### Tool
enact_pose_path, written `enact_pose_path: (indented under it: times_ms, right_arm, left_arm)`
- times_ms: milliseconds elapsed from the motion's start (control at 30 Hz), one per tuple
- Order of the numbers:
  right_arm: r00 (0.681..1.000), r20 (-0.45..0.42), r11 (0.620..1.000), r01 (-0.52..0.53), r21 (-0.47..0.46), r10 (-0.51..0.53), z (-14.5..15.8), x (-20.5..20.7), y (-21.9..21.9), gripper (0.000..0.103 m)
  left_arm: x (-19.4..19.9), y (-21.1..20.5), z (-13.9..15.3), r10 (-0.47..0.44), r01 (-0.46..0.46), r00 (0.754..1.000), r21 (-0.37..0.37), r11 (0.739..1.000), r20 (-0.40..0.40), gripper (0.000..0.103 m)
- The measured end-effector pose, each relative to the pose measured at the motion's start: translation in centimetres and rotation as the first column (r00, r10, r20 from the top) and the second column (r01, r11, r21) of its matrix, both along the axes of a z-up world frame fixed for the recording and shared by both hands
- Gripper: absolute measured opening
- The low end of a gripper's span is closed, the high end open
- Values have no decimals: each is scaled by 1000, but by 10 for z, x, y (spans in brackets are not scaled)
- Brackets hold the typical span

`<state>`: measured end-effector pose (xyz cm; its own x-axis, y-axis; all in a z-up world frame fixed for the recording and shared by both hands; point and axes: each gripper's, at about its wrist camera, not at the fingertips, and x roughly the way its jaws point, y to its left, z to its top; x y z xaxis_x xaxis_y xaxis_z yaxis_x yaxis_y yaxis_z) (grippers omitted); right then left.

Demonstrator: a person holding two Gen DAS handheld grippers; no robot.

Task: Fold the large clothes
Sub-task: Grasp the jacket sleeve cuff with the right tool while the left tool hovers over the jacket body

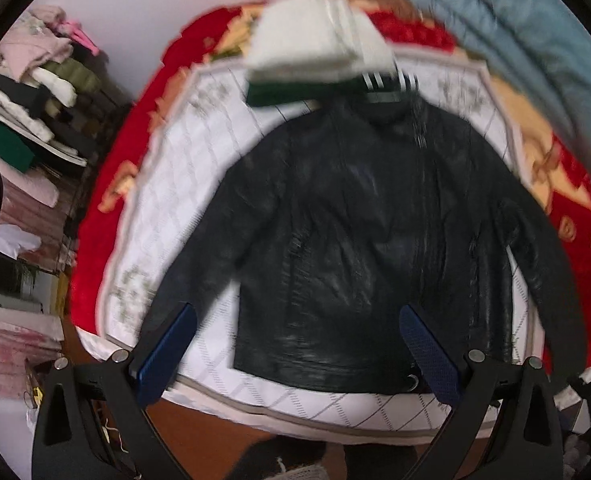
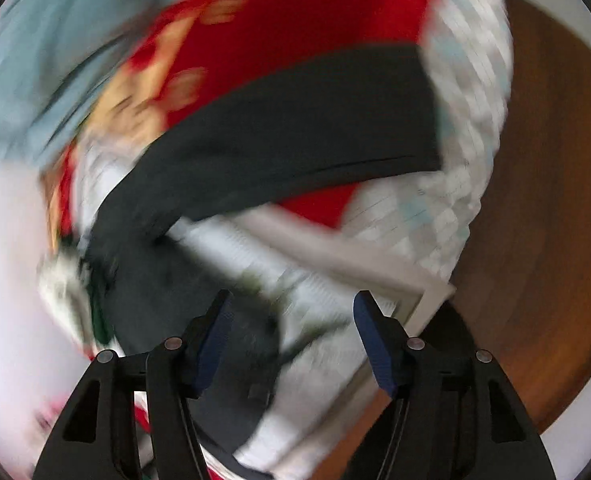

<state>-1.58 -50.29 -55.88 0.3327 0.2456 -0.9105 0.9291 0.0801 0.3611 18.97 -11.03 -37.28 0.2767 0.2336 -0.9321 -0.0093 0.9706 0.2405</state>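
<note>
Black jacket [image 1: 359, 240] spread flat on white quilt [image 1: 199, 184], left claw [image 1: 295, 356] released, right claw [image 2: 291, 344] released, empty.

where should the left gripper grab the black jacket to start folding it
Grip the black jacket at the cuff end of the sleeve beside the left gripper, coming down from above. The jacket lies flat and spread on the white quilted sheet, sleeves angled outward, so that free end should lift and fold across the body easily.

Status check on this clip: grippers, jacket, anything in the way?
Left gripper open, empty, above the hem. Right gripper open, nothing held. Black jacket flat, unfolded, sleeves out on the quilted pad. Folded white stack at its collar.
</note>
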Motion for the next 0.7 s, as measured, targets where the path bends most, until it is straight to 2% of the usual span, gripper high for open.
enact_pose_path:
  times_ms: [133,233,333,400,467,500,567,700]
  right_arm:
    - [981,-34,980,192,56,-190,-78,-34,-33,64]
    - [951,71,954,300,26,-301,-95,-48,-55,62]
    - [925,161,933,356,-58,-343,-79,-49,-66,24]
    - [915,230,927,362,-102,-332,-60,-42,-71,22]
    - [923,252,940,326,-106,-292,-47,-27,-73,22]
    - [938,221,950,294,-104,-266,-52,-22,-73,25]
    - [958,123,963,268,-42,-261,-74,-22,-71,49]
    - [913,134,920,370,129,-386,-110,-39,-47,59]
  left_arm:
    - [8,-37,-61,-27,30,997,32,999,-75,103]
    - [13,-65,-87,-59,62,993,20,998,-105,103]
    - [15,-90,-103,-114,115,987,3,993,-115,103]
    - [15,-106,-112,-146,146,983,-13,989,-115,103]
    - [16,-120,-119,-165,163,979,-25,986,-121,103]
    - [15,-125,-121,-171,168,977,-31,985,-128,103]
    - [13,-131,-124,-174,170,974,-39,985,-145,103]
    - [12,-141,-127,-182,177,971,-48,983,-156,103]
